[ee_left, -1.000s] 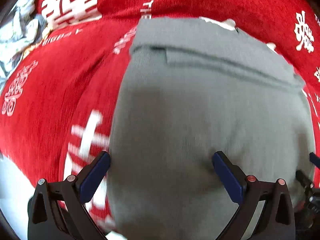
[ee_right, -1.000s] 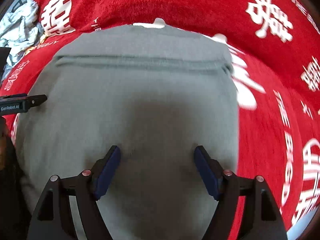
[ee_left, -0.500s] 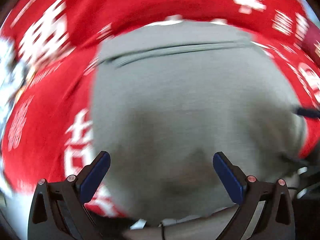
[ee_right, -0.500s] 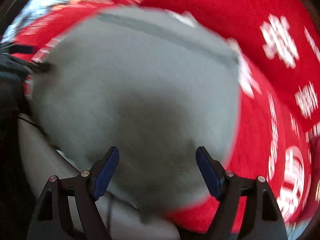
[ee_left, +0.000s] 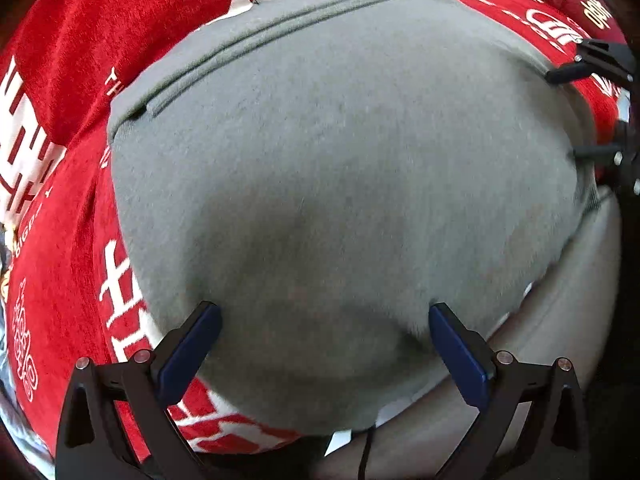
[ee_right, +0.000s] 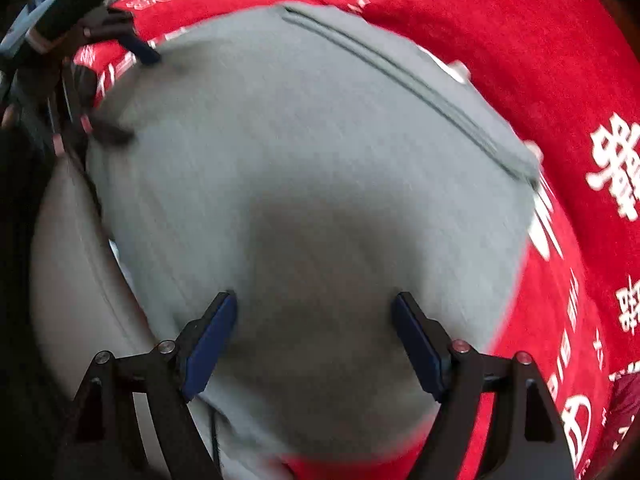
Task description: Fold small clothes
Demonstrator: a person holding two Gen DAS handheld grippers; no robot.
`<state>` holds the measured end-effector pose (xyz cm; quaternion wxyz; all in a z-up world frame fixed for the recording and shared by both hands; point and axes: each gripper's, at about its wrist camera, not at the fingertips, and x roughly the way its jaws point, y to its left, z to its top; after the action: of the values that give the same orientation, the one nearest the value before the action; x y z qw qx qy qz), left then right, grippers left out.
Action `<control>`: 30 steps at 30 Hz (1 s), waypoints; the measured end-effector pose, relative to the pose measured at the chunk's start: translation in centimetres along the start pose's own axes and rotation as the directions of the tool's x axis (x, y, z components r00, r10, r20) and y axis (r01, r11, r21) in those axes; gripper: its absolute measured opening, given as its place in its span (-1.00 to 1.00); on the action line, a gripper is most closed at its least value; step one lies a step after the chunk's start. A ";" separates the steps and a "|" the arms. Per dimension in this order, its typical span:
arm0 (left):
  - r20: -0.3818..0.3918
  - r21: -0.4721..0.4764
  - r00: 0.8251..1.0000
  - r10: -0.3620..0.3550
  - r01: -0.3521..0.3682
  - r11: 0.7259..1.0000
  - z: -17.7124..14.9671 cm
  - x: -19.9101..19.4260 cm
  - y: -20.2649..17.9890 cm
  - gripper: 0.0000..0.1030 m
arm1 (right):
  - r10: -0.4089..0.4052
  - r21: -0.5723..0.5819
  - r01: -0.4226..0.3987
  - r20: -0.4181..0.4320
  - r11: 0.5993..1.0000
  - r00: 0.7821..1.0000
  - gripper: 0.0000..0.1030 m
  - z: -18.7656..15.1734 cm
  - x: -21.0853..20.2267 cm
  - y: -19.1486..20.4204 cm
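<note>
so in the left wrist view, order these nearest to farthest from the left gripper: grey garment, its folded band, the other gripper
1. grey garment, directly under the left gripper
2. folded band, far edge, upper left
3. right gripper, far right edge

Two and three are close to call.

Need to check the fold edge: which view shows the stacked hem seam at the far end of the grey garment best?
Left wrist view: the seam is sharp there, its layered edges distinct across the grey garment. The right wrist view shows the same seam, but motion-blurred.

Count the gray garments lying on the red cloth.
1. The gray garment lies spread over the red cloth, under both open tools, its near edge overhanging. Anything beneath it would be hidden.
</note>
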<state>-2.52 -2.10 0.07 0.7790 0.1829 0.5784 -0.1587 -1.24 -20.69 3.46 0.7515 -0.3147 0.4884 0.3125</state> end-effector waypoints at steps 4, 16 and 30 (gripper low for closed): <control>-0.084 0.097 0.990 0.112 -0.104 0.990 -1.9 0.8 -1.1 1.00 | -0.075 -0.011 0.074 -0.073 0.997 0.995 0.67 -2.4 -0.1 -0.2; -0.099 -0.013 0.989 0.109 -0.110 0.994 -1.6 0.9 -1.7 1.00 | -0.125 -0.049 0.126 0.035 0.991 0.992 0.67 0.1 -1.0 3.3; -0.199 -0.263 0.973 -0.119 0.064 0.963 -5.2 0.0 0.8 1.00 | -0.021 0.279 0.042 -0.078 0.959 0.997 0.72 -5.2 -3.0 -3.0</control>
<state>-6.53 1.04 -1.24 0.7212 0.0701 0.6821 -0.0986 -2.65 -27.01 5.06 0.7748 -0.2242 0.5502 0.2161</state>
